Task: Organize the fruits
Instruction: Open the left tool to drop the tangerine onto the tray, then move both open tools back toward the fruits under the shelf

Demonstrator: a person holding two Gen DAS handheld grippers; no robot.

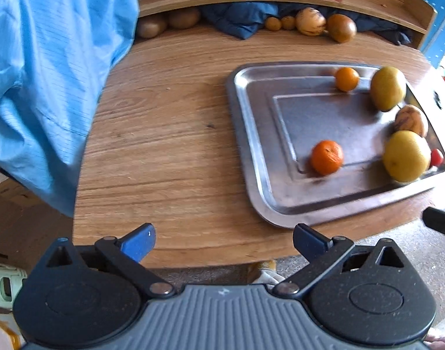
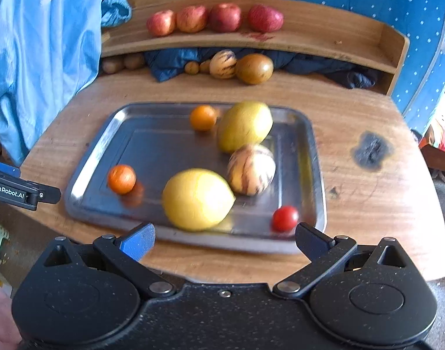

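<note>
While fruit crowds the tray's (image 2: pixel 85 157) right side, bare left half; both grippers (image 1: pixel 224 243) (image 2: pixel 224 242) angled down, jaws wide, empty.

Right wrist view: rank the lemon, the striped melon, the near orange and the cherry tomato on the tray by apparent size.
1. lemon, though nearest the camera
2. striped melon
3. near orange
4. cherry tomato
</note>
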